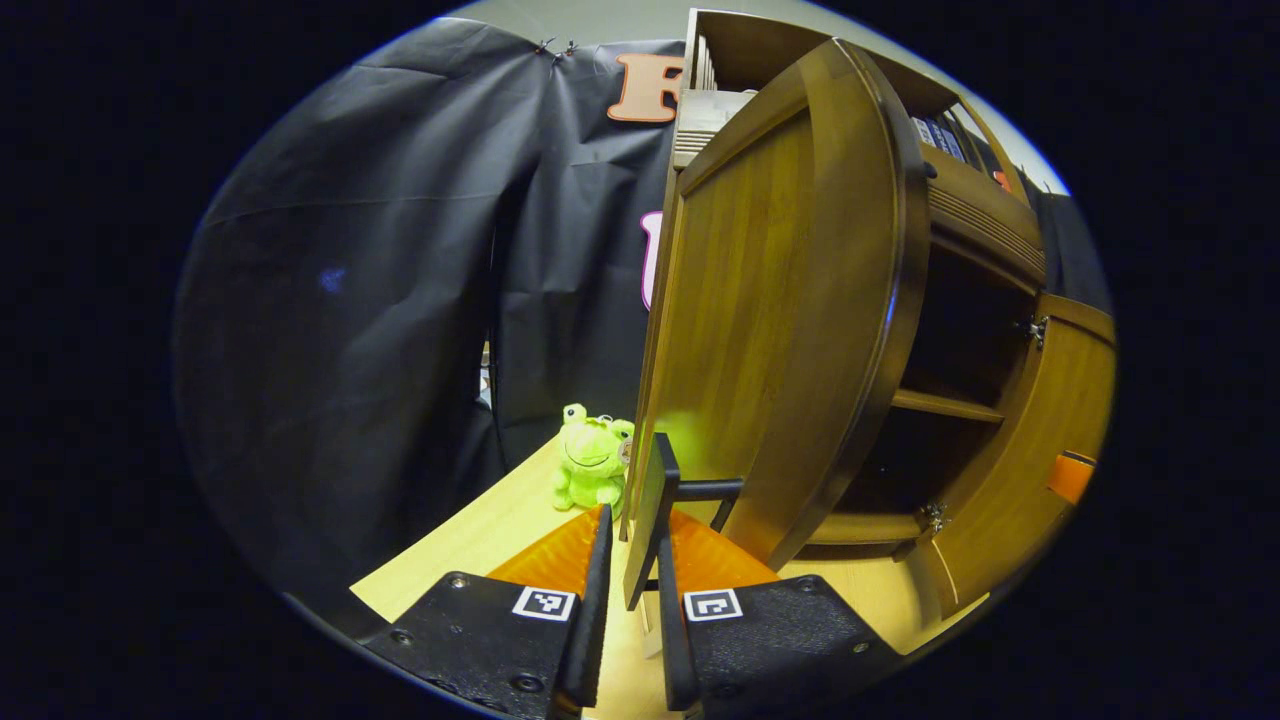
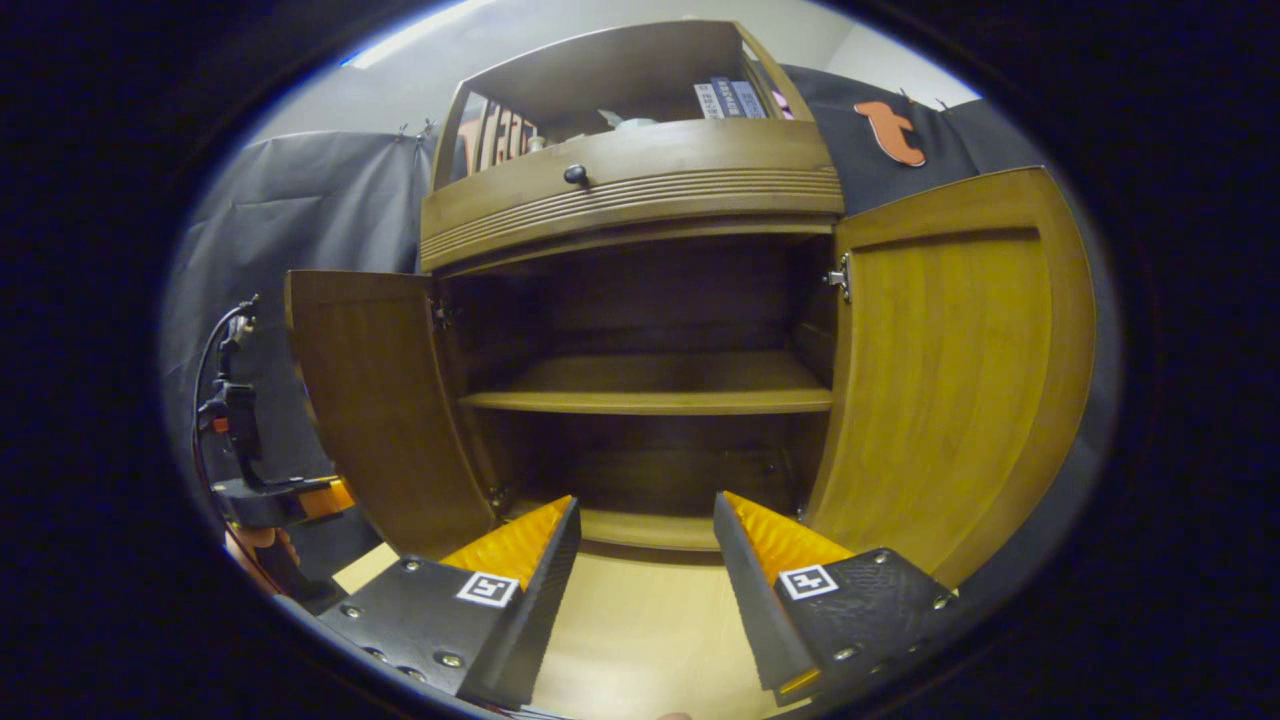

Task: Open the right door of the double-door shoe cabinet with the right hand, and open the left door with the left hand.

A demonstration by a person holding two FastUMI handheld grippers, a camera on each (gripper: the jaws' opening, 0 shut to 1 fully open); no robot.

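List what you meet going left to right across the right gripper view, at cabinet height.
Left gripper with the hand holding it → open left door → cabinet shelf → open right door.

text: none legible | book spines [image 2: 728, 98] on cabinet top — too small

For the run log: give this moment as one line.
left door open | right door open | left gripper around left door's edge | right gripper open, free
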